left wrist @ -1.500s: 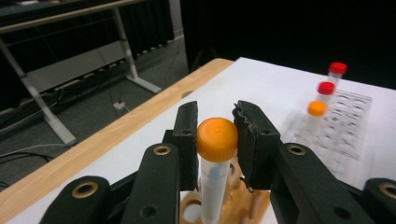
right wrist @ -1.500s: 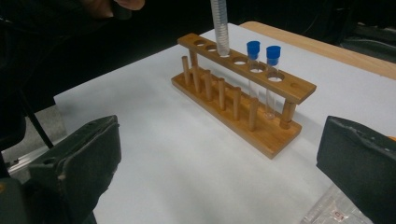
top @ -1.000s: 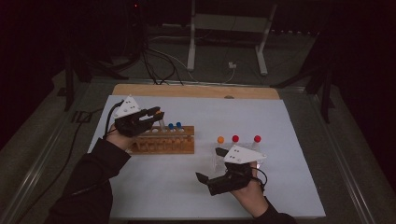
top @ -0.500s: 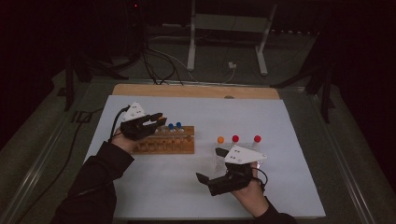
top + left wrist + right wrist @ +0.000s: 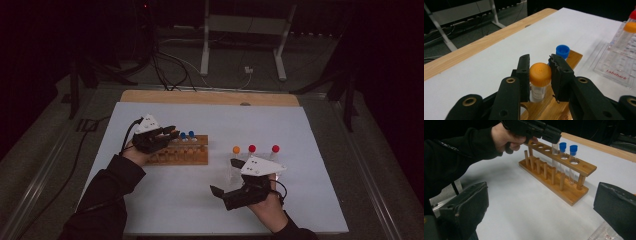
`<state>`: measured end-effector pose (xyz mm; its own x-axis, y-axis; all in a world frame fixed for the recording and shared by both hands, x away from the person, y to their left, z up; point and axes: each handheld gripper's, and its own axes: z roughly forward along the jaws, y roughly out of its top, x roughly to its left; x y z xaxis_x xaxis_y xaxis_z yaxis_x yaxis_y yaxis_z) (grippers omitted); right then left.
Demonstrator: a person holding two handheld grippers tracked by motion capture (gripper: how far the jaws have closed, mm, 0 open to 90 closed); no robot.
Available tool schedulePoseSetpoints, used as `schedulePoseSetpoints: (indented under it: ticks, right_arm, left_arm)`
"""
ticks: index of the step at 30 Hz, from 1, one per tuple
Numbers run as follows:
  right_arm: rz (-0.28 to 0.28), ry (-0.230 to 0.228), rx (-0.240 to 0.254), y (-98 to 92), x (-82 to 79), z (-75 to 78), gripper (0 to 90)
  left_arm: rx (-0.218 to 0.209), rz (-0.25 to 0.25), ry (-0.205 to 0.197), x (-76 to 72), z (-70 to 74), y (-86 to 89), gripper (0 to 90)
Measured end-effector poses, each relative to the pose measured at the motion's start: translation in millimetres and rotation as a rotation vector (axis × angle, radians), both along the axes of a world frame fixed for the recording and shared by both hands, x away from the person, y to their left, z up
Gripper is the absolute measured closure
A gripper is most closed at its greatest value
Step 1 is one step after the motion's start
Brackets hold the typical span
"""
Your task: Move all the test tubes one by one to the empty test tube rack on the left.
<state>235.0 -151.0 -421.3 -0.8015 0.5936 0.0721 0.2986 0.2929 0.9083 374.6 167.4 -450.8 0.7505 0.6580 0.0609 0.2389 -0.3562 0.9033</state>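
Observation:
My left gripper [image 5: 169, 134] is shut on the orange cap of a clear tube [image 5: 540, 75], gripped from both sides. It holds the tube upright in a hole of the wooden rack [image 5: 186, 156]; in the right gripper view the tube [image 5: 555, 149] passes down through the rack's top bar [image 5: 584, 167]. Two blue-capped tubes [image 5: 567, 147] stand in the holes next to it. My right gripper [image 5: 226, 176] hovers low near the table's front, open, nothing between its fingers [image 5: 471, 205].
A clear plastic rack [image 5: 621, 66] stands right of the wooden one, carrying an orange-capped [image 5: 236, 149] and two red-capped tubes [image 5: 263, 148]. White sheet [image 5: 300, 125] covers the table; a wooden edge [image 5: 210, 97] runs along the back.
The left hand has sunk a little with the orange-capped tube, bringing it lower into the wooden rack. The right hand has kept still.

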Motion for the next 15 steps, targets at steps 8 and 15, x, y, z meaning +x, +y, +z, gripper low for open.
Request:
schedulePoseSetpoints:
  ticks: [8, 15]
  right_arm:
    - [-0.001, -0.002, 0.002, -0.7, -0.4, 0.9, 0.0]
    - [-0.01, -0.008, 0.0, -1.9, 0.1, 2.2, 0.0]
  left_arm:
    - [-0.002, -0.007, 0.009, 0.6, -1.5, 0.3, 71.9]
    - [0.005, -0.013, 0.027, 1.6, -0.2, 1.4, 71.3]
